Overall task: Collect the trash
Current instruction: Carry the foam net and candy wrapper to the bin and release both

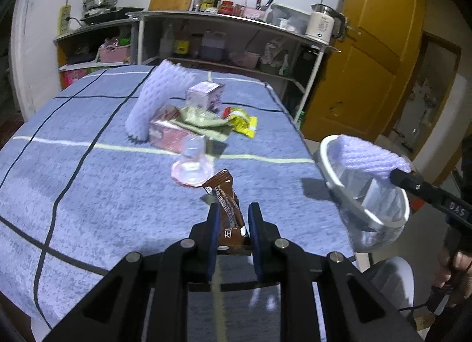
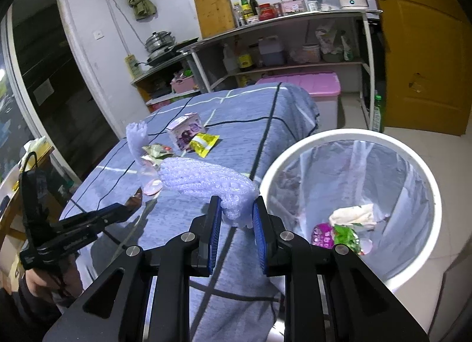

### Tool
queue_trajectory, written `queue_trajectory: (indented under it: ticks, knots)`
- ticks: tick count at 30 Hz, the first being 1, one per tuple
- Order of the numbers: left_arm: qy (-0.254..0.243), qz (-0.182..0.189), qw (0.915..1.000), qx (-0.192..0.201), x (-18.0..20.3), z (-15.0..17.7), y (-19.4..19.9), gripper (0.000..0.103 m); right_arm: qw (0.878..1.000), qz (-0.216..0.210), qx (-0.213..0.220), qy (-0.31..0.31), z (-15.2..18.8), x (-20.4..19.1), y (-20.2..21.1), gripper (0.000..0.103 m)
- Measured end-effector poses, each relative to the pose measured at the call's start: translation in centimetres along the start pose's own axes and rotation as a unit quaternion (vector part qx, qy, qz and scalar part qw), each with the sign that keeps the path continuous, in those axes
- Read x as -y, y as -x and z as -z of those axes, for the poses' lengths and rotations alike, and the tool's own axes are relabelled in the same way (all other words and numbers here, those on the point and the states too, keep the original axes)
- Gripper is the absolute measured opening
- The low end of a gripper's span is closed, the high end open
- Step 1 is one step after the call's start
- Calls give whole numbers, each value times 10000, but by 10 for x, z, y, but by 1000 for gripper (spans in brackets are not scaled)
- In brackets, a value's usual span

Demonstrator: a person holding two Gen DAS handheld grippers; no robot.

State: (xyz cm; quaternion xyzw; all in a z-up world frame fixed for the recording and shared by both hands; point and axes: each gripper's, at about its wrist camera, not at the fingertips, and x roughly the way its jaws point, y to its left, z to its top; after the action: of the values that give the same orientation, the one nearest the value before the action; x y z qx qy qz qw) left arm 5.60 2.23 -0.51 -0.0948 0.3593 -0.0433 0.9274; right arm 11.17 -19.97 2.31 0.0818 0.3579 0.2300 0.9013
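My left gripper [image 1: 233,218] is shut on a brown snack wrapper [image 1: 227,209] above the blue checked tablecloth [image 1: 88,179]. My right gripper [image 2: 236,212] is shut on a purple foam fruit net [image 2: 203,178], held beside the rim of the white trash bin [image 2: 424,171]; the net also shows over the bin [image 1: 348,194] in the left wrist view [image 1: 371,156]. Farther on the table lie a second foam net [image 1: 156,100], a pink carton [image 1: 165,132], a small pink box [image 1: 205,95], a yellow wrapper [image 1: 243,122], a green wrapper [image 1: 200,123] and a clear plastic cup [image 1: 193,162].
The bin is lined with a clear bag and holds several wrappers [image 2: 342,230]. A metal shelf [image 1: 224,44] with bottles and a kettle [image 1: 323,21] stands behind the table. A yellow door [image 1: 368,61] is at right. A pink storage box [image 2: 306,85] sits on the floor.
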Motion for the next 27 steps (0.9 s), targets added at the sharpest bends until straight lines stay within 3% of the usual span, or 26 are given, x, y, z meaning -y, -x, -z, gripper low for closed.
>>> queue_trajectory:
  ticks: [15,27]
  knots:
    - [-568,711,9956,204,68,-30,-7,20,9982,475,177,-323,3,41,25,22]
    - [-1024,1343,9856,33,131,-39,-32,20,9932,998,68,-596,15,78,39,22]
